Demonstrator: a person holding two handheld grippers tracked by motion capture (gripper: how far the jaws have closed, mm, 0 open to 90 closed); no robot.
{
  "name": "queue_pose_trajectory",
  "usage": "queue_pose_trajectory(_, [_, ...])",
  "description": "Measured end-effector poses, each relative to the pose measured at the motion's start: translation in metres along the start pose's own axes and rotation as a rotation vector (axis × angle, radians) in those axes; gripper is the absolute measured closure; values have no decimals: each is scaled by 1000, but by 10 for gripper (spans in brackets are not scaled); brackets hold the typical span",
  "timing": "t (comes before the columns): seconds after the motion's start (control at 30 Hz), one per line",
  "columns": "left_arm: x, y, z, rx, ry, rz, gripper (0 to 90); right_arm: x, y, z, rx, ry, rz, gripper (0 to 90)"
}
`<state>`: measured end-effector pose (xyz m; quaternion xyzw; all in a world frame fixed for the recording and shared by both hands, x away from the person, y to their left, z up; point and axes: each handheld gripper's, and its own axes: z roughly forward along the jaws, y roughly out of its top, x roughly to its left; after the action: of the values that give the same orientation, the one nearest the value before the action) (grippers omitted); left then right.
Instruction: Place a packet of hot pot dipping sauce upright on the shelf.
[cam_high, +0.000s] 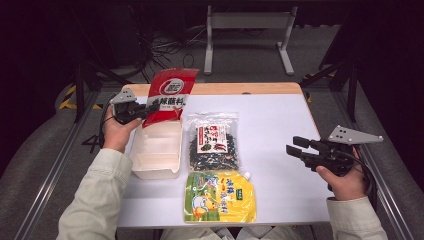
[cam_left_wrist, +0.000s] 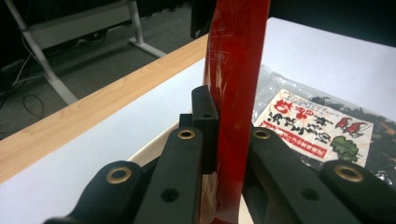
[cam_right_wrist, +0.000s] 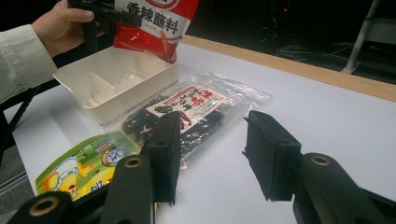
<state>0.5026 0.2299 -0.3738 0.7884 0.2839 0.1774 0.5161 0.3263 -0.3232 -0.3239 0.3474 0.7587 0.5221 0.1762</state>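
Observation:
My left gripper (cam_high: 145, 111) is shut on the edge of a red and white sauce packet (cam_high: 169, 95), holding it upright above the far end of a cream divided box (cam_high: 156, 150). In the left gripper view the red packet (cam_left_wrist: 236, 93) stands pinched between the black jaws. The right gripper view shows the packet (cam_right_wrist: 154, 25) hanging over the box (cam_right_wrist: 116, 81). My right gripper (cam_high: 295, 146) hovers open over the table's right side, nothing between its jaws. A clear bag of dark dried food (cam_high: 214, 142) and a yellow-green spouted pouch (cam_high: 219, 197) lie flat on the table.
The white table (cam_high: 275, 125) has a wooden strip along its far edge (cam_high: 240, 88). Beyond it stand a grey metal frame (cam_high: 247, 30) and cables on the floor. Bare tabletop lies between the bags and my right gripper.

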Motion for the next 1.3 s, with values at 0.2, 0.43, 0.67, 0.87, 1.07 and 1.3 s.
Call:
queue_pose_trajectory(0.2, [-1,0,5,20,24,35,879,1,0,1,-1,5,1,546])
queue_pose_trajectory(0.43, [1,-3,10,59,73,67,843,2,-1,2,1,10,-2,544])
queue_pose_trajectory(0.67, [2,-2,10,130,145,17,743,2,-1,4,6,14,-4,543])
queue_pose_trajectory(0.87, [2,0,5,158,167,-33,779,2,-2,5,10,16,-5,542])
queue_pose_trajectory(1.07, [-1,1,7,216,184,-35,857,3,-2,6,13,21,-1,542])
queue_pose_trajectory(1.3, [-6,2,14,287,225,-8,862,4,-2,7,17,22,-5,540])
